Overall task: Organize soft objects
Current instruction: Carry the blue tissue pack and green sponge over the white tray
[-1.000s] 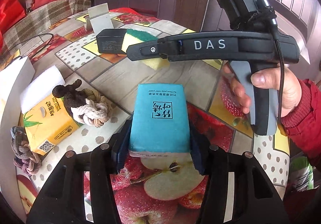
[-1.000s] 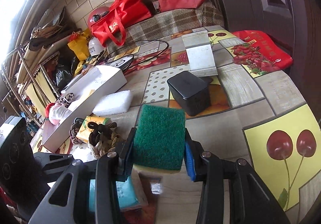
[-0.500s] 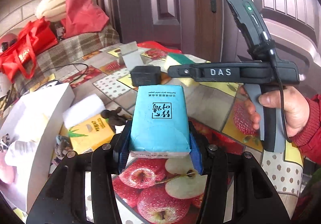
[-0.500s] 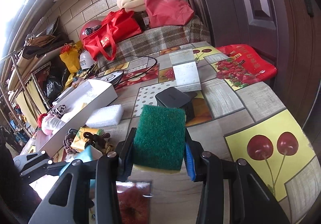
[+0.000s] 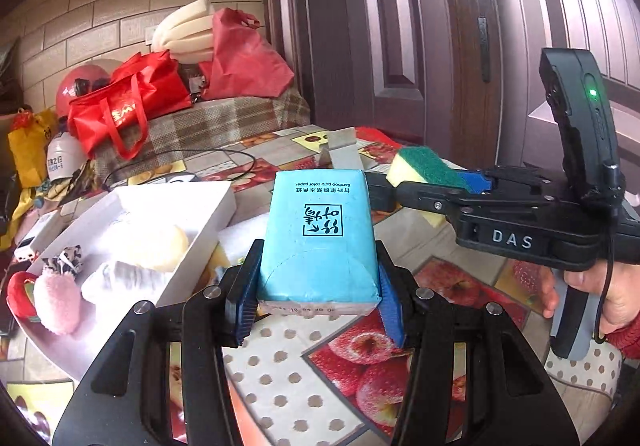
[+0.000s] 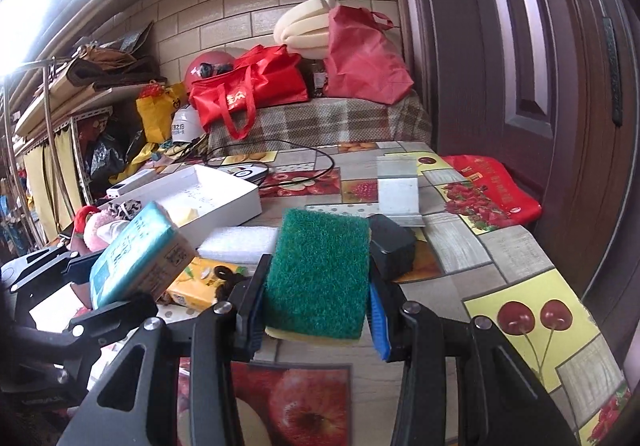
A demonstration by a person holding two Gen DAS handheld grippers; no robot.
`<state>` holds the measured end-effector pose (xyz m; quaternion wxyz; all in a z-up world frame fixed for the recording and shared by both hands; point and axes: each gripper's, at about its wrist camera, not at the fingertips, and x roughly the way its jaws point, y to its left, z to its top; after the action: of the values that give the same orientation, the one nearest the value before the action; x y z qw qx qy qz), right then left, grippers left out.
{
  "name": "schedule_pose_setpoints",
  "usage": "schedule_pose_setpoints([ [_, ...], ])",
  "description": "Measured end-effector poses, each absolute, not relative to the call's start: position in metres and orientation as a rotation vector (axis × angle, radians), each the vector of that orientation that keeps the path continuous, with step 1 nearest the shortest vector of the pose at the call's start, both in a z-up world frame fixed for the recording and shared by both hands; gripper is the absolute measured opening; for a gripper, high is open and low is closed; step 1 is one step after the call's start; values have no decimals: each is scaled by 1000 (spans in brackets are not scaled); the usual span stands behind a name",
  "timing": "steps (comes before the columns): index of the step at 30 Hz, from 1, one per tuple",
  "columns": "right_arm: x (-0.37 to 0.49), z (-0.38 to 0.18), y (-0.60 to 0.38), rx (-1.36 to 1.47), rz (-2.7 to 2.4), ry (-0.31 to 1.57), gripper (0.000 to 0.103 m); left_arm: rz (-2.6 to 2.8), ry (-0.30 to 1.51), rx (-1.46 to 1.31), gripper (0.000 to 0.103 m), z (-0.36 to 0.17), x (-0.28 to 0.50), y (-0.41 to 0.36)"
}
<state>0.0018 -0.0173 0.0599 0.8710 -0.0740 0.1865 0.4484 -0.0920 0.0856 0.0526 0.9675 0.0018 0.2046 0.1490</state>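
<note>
My left gripper (image 5: 316,298) is shut on a blue tissue pack (image 5: 318,234) and holds it above the table; the pack also shows in the right wrist view (image 6: 136,254). My right gripper (image 6: 316,310) is shut on a green and yellow sponge (image 6: 318,278), which also shows in the left wrist view (image 5: 424,170) to the right of the tissue pack. A white tray (image 5: 208,206) at the left holds soft items: a pink plush (image 5: 56,302) and a pale yellow sponge (image 5: 156,246).
A yellow tissue pack (image 6: 196,282), dark knotted rope (image 6: 226,282) and white foam block (image 6: 240,242) lie on the fruit-pattern tablecloth (image 6: 516,246). A black box (image 6: 392,250) and white stand (image 6: 398,190) sit behind. Red bags (image 6: 248,94) are on a bench beyond.
Both grippers have risen and tilted up with their loads, so more of the wall, door and white tray shows. The left gripper has moved toward the tray.
</note>
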Motion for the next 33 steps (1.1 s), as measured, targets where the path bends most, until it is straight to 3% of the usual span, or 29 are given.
schedule_pose_setpoints([
  [33, -65, 54, 102, -181, 1138, 407, 42, 737, 361, -127, 51, 48, -180, 238],
])
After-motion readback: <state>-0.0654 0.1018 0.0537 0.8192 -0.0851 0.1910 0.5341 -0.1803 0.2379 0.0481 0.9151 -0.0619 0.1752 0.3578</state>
